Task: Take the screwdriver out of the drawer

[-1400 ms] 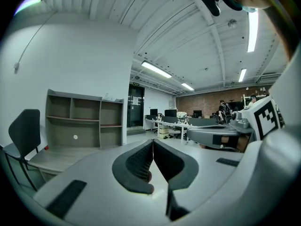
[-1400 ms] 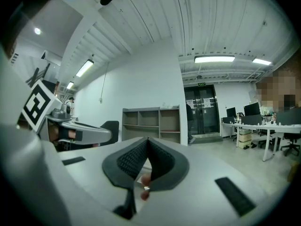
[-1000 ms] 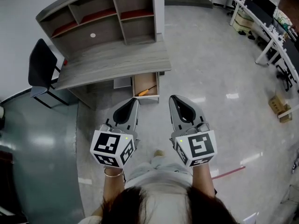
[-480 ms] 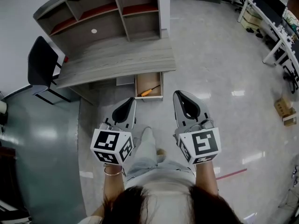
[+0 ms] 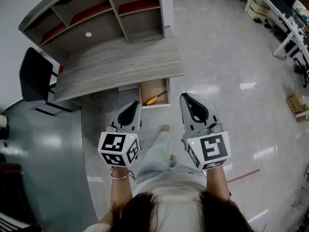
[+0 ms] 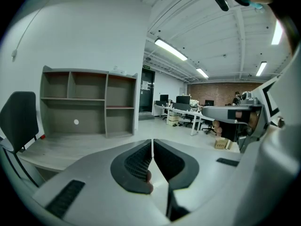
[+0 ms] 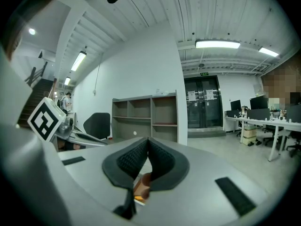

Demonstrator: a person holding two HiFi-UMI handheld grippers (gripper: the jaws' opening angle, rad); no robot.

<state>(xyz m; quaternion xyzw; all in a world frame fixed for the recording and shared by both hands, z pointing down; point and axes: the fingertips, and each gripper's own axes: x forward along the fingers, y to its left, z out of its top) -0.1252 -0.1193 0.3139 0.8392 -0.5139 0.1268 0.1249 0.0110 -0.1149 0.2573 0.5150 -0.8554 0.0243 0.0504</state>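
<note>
The screwdriver, orange-handled, lies inside the open wooden drawer under the front edge of the grey desk. My left gripper is held in the air just left of the drawer's near end, jaws shut and empty. My right gripper hovers just right of the drawer, also shut with nothing in it. In the left gripper view the left gripper's pads meet, with the desk behind. In the right gripper view the right gripper's pads touch at the tip, with a bit of orange below them.
A shelf hutch stands at the back of the desk. A black chair sits at the desk's left end. The person's legs and a foot are below the grippers. Office desks stand far right.
The person has stepped towards the desk. Both grippers have moved forward together, and the drawer now lies just beyond and between their tips. Both jaws stayed shut.
</note>
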